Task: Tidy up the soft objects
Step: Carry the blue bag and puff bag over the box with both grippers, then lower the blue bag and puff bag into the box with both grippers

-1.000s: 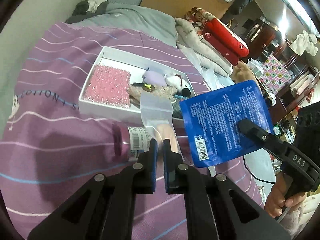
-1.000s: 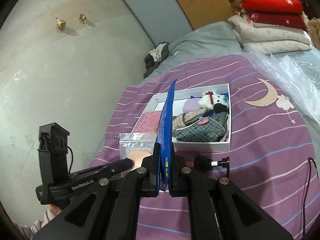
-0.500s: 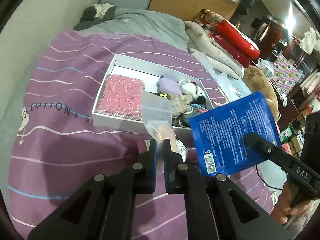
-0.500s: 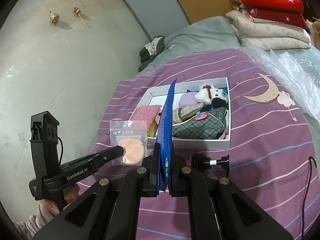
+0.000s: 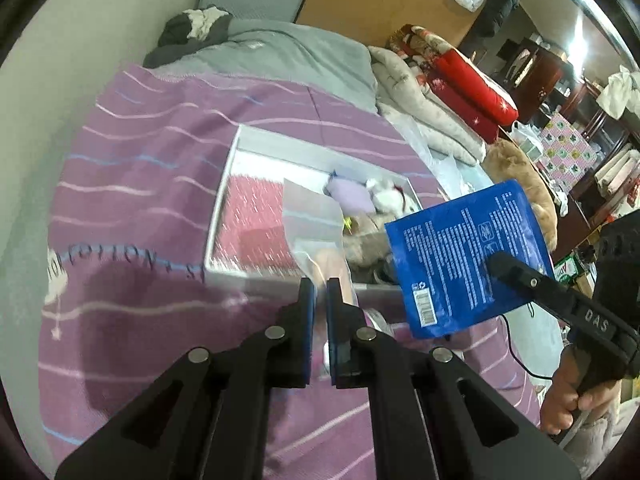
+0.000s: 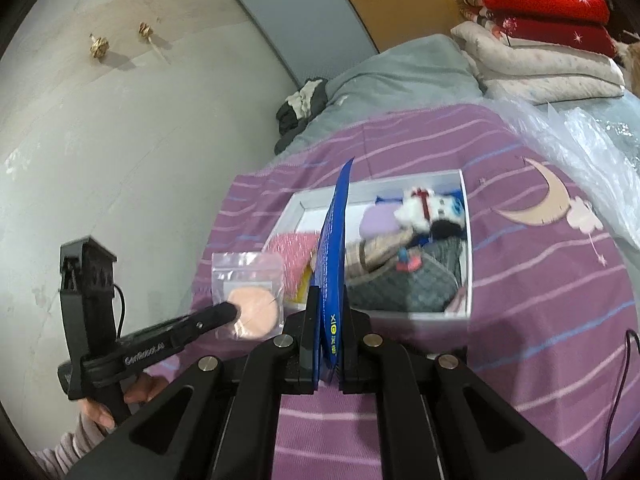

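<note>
we see the box (image 6: 466, 240) lying on the bedspread (image 6: 540, 280), with the folded quilts (image 6: 536, 40) stacked far behind it to the right. in the box, the sponge pad (image 6: 290, 246) lies at the left end, the plush toy (image 6: 430, 212) at the far right, and the pouch (image 6: 416, 284) nearer on the right. the zip bag (image 6: 248, 280), held up in the left gripper (image 5: 318, 286), hangs before the box's left near corner. the flat packet (image 6: 332, 248) stands on edge in the right gripper (image 6: 330, 308), just right of the zip bag.
</note>
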The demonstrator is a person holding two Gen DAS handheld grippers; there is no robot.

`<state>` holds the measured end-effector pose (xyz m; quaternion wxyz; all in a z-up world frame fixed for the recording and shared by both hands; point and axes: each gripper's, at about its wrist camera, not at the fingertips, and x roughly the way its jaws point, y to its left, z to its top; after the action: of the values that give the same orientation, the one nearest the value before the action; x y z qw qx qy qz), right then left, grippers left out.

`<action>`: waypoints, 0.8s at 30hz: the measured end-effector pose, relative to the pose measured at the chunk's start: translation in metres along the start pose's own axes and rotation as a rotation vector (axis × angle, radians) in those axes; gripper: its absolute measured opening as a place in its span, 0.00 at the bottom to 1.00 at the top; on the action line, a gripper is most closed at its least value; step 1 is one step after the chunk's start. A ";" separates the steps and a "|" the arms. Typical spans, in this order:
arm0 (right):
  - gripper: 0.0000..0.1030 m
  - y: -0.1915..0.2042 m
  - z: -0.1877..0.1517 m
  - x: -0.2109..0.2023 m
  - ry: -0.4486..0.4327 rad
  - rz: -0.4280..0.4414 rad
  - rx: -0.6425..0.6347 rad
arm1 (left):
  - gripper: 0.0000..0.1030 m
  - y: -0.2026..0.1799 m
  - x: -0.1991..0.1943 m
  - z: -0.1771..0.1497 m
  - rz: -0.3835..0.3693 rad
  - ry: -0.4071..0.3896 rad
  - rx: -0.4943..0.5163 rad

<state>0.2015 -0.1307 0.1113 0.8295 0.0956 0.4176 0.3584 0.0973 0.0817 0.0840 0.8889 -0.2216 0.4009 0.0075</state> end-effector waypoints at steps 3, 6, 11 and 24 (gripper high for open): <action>0.04 -0.002 0.018 0.011 -0.015 0.005 0.030 | 0.07 0.009 0.004 0.013 -0.001 -0.016 -0.010; 0.04 -0.006 0.036 0.026 -0.031 0.014 0.086 | 0.07 0.017 0.013 0.024 -0.015 0.000 -0.035; 0.04 -0.008 0.062 0.057 -0.097 -0.032 0.102 | 0.07 0.026 0.032 0.040 -0.046 0.026 -0.073; 0.04 -0.003 0.060 0.155 -0.021 -0.189 -0.064 | 0.07 0.043 0.052 0.064 -0.053 0.012 -0.090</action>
<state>0.3095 -0.0195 0.0507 0.8665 0.0328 0.4043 0.2910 0.1698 0.1379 0.0670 0.8755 -0.2719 0.3995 0.0007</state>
